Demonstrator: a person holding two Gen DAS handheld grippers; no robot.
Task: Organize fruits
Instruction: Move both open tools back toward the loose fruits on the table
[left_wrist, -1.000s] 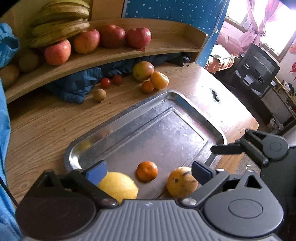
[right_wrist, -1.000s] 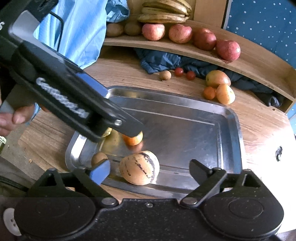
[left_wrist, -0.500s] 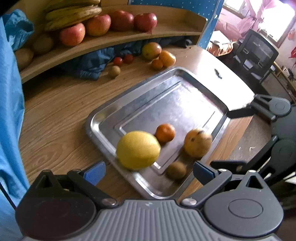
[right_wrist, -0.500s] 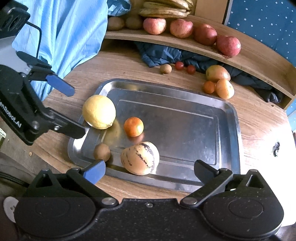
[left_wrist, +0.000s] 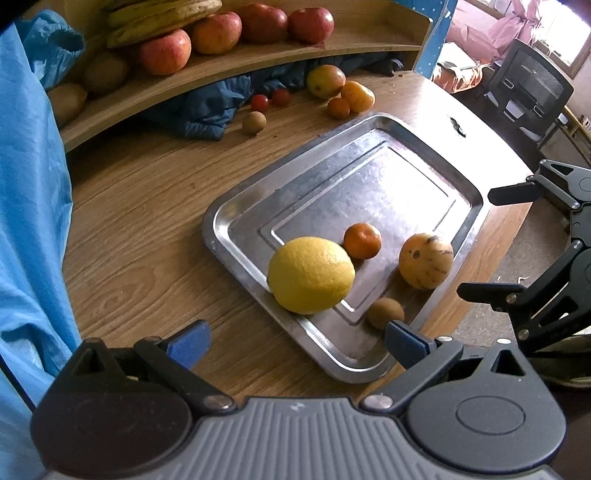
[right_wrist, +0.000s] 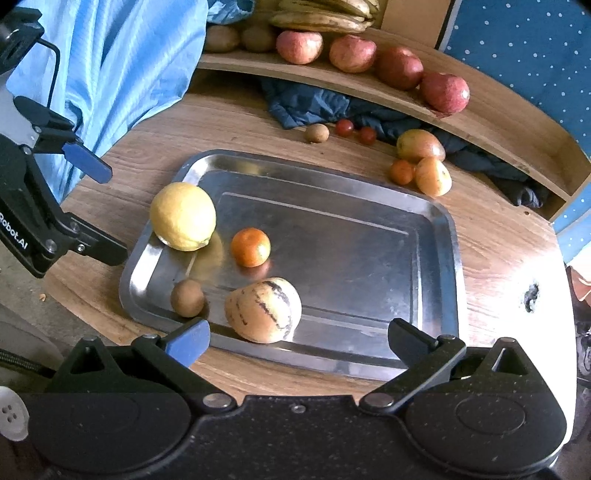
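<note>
Hovering both the left tool (left_wrist: 297, 341) and right tool (right_wrist: 299, 339) wide open and empty, right jaws just finishing opening, leaving the big yellow lemon (right_wrist: 183, 217), small orange tangerine (right_wrist: 250, 247), striped cream melon (right_wrist: 263, 310) and brown kiwi (right_wrist: 187, 298) clustered at one end of the steel tray (right_wrist: 424, 266) on the counter (right_wrist: 495, 236), probably sparing room for remaining fruit.

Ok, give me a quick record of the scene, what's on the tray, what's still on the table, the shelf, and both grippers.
tray: lemon, small orange, striped melon, kiwi
table: kiwi, two cherry tomatoes, mango, two orange fruits
shelf: apples, bananas, potatoes
left gripper: open, empty
right gripper: open, empty
</note>
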